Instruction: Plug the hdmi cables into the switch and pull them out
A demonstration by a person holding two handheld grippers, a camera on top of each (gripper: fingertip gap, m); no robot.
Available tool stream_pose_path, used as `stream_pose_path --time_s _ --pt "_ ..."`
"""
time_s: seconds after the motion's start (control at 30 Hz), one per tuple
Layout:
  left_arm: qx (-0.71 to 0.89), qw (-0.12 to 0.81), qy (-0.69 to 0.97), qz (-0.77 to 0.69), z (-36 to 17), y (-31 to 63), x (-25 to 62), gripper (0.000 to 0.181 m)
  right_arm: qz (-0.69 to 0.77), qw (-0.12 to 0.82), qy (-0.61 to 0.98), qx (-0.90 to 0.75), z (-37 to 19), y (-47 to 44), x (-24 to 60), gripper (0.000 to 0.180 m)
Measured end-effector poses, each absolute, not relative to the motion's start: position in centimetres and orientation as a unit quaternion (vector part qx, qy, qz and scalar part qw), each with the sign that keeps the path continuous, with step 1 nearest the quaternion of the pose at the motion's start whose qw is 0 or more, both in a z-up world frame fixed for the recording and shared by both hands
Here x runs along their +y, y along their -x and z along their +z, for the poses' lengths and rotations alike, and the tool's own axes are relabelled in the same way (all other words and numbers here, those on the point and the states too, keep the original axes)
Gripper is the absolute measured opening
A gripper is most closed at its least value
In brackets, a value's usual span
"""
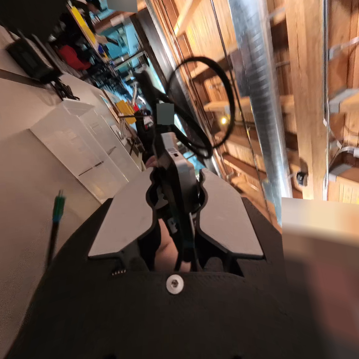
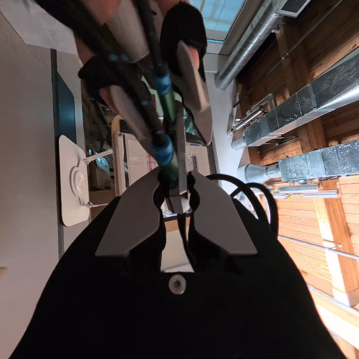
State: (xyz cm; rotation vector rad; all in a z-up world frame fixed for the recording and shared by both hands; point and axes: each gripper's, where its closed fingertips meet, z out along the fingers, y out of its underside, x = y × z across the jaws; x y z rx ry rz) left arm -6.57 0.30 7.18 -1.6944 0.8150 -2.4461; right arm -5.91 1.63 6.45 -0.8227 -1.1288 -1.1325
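Two grippers meet on one small metal box, held up in the air with the cameras tipped toward a wooden ceiling. In the left wrist view, the left gripper [image 1: 175, 186] has its jaws drawn narrow around a dark cable plug, and the grey switch [image 1: 182, 165] sits just beyond its fingertips; a black cable [image 1: 223, 81] loops away ahead of the switch, and a loose green-tipped cable [image 1: 58, 206] hangs off to the gripper's left, apart from everything. Motion blur hides exactly what the jaws press on, but they seem clamped on the plug body, not the switch. In the right wrist view, the right gripper [image 2: 175, 191] is closed narrowly on the switch [image 2: 179, 184], which stands edge-on between its fingertips with a black cable running back toward the camera. Straight ahead, the other gripper comes in from the top, and a green plug with a blue collar [image 2: 165, 155] meets the switch's far face; a second green plug [image 2: 167, 93] lies farther out along the same line. Judging by this, one plug is at its port, being seated or withdrawn; which, I cannot tell. The next move calls for a straight push or pull along the port axis, with the right gripper bracing the switch.
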Motion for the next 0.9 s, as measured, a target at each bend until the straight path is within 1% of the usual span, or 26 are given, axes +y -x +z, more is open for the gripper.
stream_pose_path --time_s 0.07,0.13,0.2,0.23,0.3,0.33,0.37,0.47,0.53,0.6,0.63,0.7,0.73,0.8,0.9 --pt "0.295 0.081 0.533 -0.789 8.5 7.7 1.1 0.038 -0.458 0.646 0.384 -0.475 7.3 5.3 1.2 0.022" --pt "0.334 0.188 0.513 -0.768 10.0 9.2 2.6 0.035 -0.438 0.659 0.397 -0.465 8.3 4.5 0.6 0.021" --pt "0.415 0.315 0.487 -0.701 10.7 10.4 3.2 0.034 -0.401 0.671 0.409 -0.472 8.7 4.2 -0.1 0.021" --pt "0.456 0.373 0.474 -0.654 10.6 10.8 3.1 0.037 -0.376 0.677 0.416 -0.475 8.9 4.2 -0.4 0.021" --pt "0.519 0.469 0.434 -0.568 10.5 11.2 2.1 0.058 -0.319 0.685 0.435 -0.489 9.0 4.5 -0.9 0.021" --pt "0.543 0.509 0.402 -0.533 10.7 11.4 1.2 0.064 -0.290 0.686 0.443 -0.499 8.9 4.9 -1.2 0.022" --pt "0.567 0.539 0.371 -0.501 10.8 11.5 0.1 0.064 -0.266 0.687 0.448 -0.506 8.9 5.2 -1.5 0.021" --pt "0.629 0.575 0.335 -0.402 9.8 10.9 -2.1 0.064 -0.203 0.695 0.450 -0.523 9.2 6.4 -2.6 0.021" --pt "0.633 0.580 0.347 -0.377 9.5 10.3 -2.4 0.057 -0.199 0.704 0.437 -0.523 9.9 7.0 -3.2 0.021" --pt "0.635 0.535 0.358 -0.427 9.2 9.9 -3.5 0.059 -0.222 0.712 0.418 -0.518 10.6 7.2 -3.5 0.020" --pt "0.631 0.511 0.366 -0.456 9.3 9.8 -3.9 0.063 -0.233 0.713 0.410 -0.519 10.7 7.2 -3.7 0.021" --pt "0.614 0.489 0.375 -0.494 9.7 9.5 -4.1 0.068 -0.244 0.709 0.399 -0.528 10.5 7.4 -3.8 0.021" --pt "0.607 0.493 0.371 -0.500 9.9 9.4 -4.1 0.069 -0.245 0.707 0.398 -0.531 10.4 7.5 -3.7 0.021" --pt "0.593 0.540 0.353 -0.482 10.4 9.1 -3.9 0.072 -0.248 0.703 0.397 -0.536 10.1 7.8 -3.5 0.021" --pt "0.611 0.595 0.318 -0.414 10.2 9.2 -3.9 0.072 -0.240 0.689 0.403 -0.553 9.5 8.2 -3.4 0.021"
